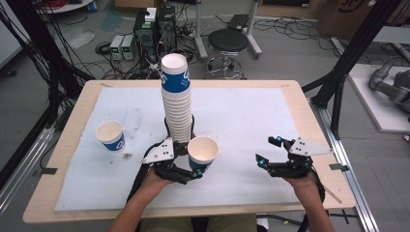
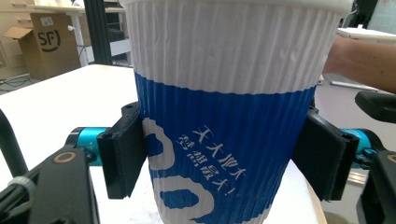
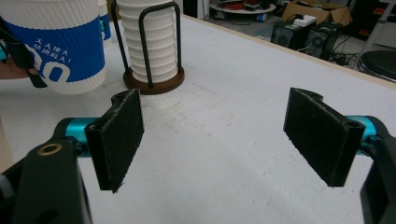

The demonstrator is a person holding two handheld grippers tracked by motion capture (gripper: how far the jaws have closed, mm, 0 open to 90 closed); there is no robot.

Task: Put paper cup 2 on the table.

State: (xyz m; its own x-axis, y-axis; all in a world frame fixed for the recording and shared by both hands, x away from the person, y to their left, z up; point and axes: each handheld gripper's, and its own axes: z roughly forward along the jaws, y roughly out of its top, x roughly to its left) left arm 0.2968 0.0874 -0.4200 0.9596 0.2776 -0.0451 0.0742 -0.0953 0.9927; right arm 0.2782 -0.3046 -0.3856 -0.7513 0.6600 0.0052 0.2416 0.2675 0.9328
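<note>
A blue-and-white ribbed paper cup (image 1: 203,153) (image 2: 224,116) (image 3: 60,46) stands upright in front of the cup stack, near the table's front. My left gripper (image 1: 197,164) (image 2: 224,154) is shut on it, one black pad pressing each side of the blue band. Whether the cup's base touches the mat I cannot tell. A tall stack of the same cups (image 1: 176,96) (image 3: 152,46) sits in a black wire holder with a round brown base. A single cup (image 1: 110,135) stands upright at the left. My right gripper (image 1: 267,151) (image 3: 219,140) hovers open at the front right with nothing between its pads.
A white mat (image 1: 241,116) covers the wooden table (image 1: 309,121). A small dirt smudge (image 1: 127,156) lies near the left cup. Beyond the table are a black stool (image 1: 227,43), computers and cables on the floor, and black frame posts at both sides.
</note>
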